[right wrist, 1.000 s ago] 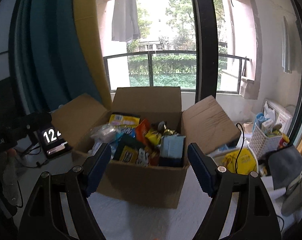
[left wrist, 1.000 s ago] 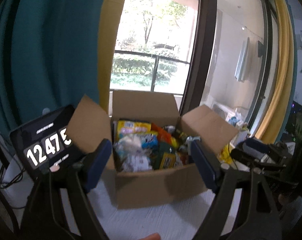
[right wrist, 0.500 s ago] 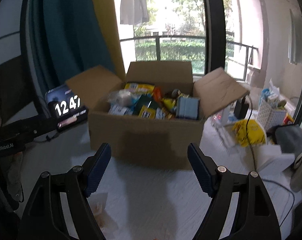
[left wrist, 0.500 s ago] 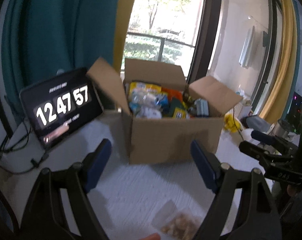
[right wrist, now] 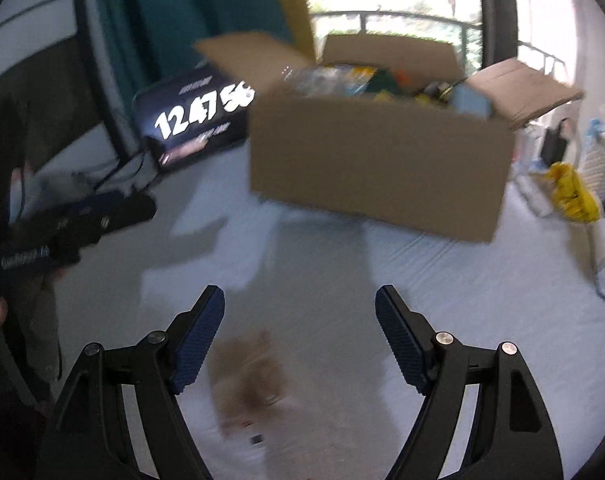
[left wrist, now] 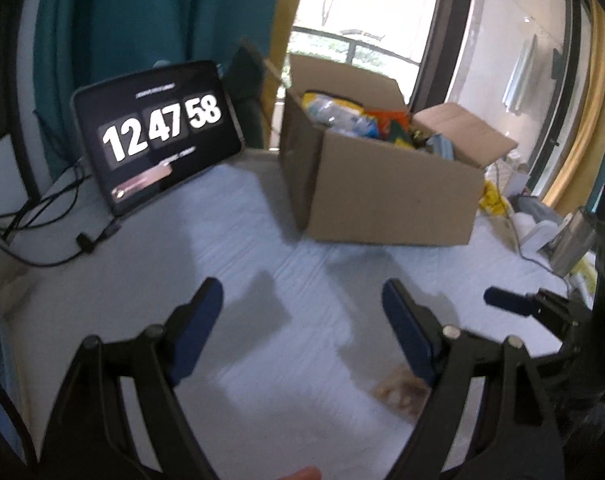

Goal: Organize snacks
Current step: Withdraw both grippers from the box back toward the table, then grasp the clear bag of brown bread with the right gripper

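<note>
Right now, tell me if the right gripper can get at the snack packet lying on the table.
Probably yes. The right gripper is open and empty, the snack packet lies flat on the table just below its fingers, and nothing stands between them.

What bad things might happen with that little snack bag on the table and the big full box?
1. The small snack bag lies flat on the white tablecloth; the open right gripper might pinch cloth with it.
2. The cardboard box is heaped with snacks, so another packet may slide off.
3. The left gripper and right gripper are close together and could bump.
</note>
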Available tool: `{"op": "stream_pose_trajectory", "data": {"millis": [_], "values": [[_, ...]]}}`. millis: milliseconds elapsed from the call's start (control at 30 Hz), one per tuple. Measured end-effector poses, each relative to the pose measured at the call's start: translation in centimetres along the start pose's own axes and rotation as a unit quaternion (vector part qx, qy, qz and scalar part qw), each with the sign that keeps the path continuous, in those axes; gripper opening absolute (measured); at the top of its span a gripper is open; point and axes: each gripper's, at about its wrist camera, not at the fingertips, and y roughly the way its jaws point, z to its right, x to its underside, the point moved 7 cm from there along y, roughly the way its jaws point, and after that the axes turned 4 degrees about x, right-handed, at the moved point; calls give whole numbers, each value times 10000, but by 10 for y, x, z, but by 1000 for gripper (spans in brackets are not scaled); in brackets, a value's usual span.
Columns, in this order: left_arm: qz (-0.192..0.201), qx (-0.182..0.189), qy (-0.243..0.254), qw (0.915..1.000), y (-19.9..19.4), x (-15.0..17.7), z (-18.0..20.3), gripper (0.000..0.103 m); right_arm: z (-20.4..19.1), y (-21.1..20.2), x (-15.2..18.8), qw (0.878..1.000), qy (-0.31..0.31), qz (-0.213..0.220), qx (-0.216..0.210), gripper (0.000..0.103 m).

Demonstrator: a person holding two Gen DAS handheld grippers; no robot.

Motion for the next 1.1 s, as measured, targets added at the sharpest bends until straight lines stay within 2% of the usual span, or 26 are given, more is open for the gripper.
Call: {"op": "stream_pose_trajectory", "data": {"millis": [200,300,467,700,867,1100], "values": [[-148,-181,-42,9997,-1,14,-21,83,-19,19,19,9991,-62,-336,-246,80],[-171,-265,-78,9995,-1,18,-29,83,-29,28,27,9981,-145,-502,-339,71],[-200,-329,-121,9992,-1,19,-36,83,-35,43,39,9964,-314,-727,-299,68],[-256,-329,-75,9991,3,17,-33,83,-40,43,41,9957,-545,-667,-347,45],[-250,-338,-50,9991,4,12,-30,83,-36,34,38,9958,-590,-570,-407,41],[-221,-340,0,9992,6,4,-22,83,-18,18,15,9979,-473,-261,-346,41]]}}
